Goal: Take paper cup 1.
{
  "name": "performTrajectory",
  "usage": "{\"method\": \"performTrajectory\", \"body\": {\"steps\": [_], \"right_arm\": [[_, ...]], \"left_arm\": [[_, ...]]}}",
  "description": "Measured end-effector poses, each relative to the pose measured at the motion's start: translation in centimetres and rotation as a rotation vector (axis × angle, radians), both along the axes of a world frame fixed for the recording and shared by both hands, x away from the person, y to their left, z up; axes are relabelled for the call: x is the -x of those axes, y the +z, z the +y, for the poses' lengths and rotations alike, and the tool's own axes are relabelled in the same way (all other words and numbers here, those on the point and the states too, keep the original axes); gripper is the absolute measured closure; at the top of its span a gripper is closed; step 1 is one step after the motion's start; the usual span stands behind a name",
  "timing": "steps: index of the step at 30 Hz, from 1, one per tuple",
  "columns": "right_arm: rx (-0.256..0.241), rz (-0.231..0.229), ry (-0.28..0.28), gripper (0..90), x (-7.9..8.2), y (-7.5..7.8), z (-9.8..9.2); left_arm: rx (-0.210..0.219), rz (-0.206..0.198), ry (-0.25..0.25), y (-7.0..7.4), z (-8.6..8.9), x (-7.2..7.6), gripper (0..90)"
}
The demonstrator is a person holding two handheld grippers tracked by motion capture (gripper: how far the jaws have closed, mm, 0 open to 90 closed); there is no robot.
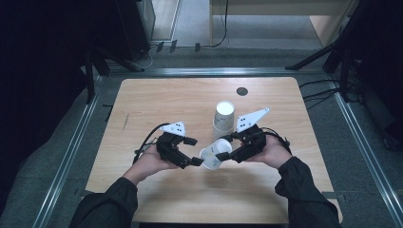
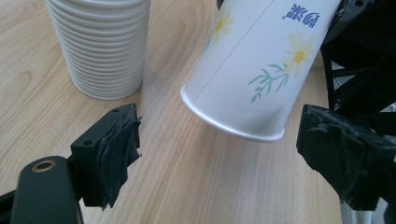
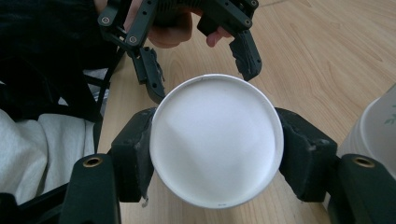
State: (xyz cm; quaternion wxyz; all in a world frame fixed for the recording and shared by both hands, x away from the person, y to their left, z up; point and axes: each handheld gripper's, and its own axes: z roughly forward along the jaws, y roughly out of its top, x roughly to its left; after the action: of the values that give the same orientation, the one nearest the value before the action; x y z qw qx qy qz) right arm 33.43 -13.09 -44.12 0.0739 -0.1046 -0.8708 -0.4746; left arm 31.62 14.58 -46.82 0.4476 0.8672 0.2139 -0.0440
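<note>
Paper cup (image 1: 215,154) with yellow daisies printed on its side lies tipped over in the air, low above the middle of the wooden counter (image 1: 157,102). Its open mouth points toward the person's left side in the high view. In the right gripper view the white round bottom of the cup (image 3: 216,140) sits between two black jaws, and both jaws press on its sides. So the right gripper (image 1: 228,151) holds the cup, with its jaws as wide as the cup.

The left gripper (image 1: 194,151) is just beside the cup's mouth. Its jaws are wide open and hold nothing. In the left gripper view the cup's rim (image 2: 232,127) hangs between the two padded jaws, and it does not touch either one.

A tall stack of cups (image 1: 223,118) stands upright on the counter, just behind the held cup. In the left gripper view the stack (image 2: 100,46) shows many white rims, one on top of another.

A small dark round spot (image 1: 242,90) sits near the far edge of the counter, well apart from the cups.
</note>
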Motion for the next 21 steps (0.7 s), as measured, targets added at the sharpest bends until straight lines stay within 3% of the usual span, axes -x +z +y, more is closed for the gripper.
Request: {"method": "performTrajectory", "body": {"steps": [7,12,21], "right_arm": [[-0.018,0.011,-0.008,35.0,0.1,-0.3,0.0],[-0.040,0.023,-0.007,35.1,0.1,-0.5,0.4],[-0.048,0.031,-0.001,35.1,0.1,-0.8,0.8]], "left_arm": [[-0.012,-0.013,-0.033,-0.1,-0.8,-0.1,13.4],[0.012,-0.008,-0.056,-0.1,-1.2,-0.2,14.1],[0.009,0.000,-0.095,-0.4,-1.8,0.0,14.7]]}}
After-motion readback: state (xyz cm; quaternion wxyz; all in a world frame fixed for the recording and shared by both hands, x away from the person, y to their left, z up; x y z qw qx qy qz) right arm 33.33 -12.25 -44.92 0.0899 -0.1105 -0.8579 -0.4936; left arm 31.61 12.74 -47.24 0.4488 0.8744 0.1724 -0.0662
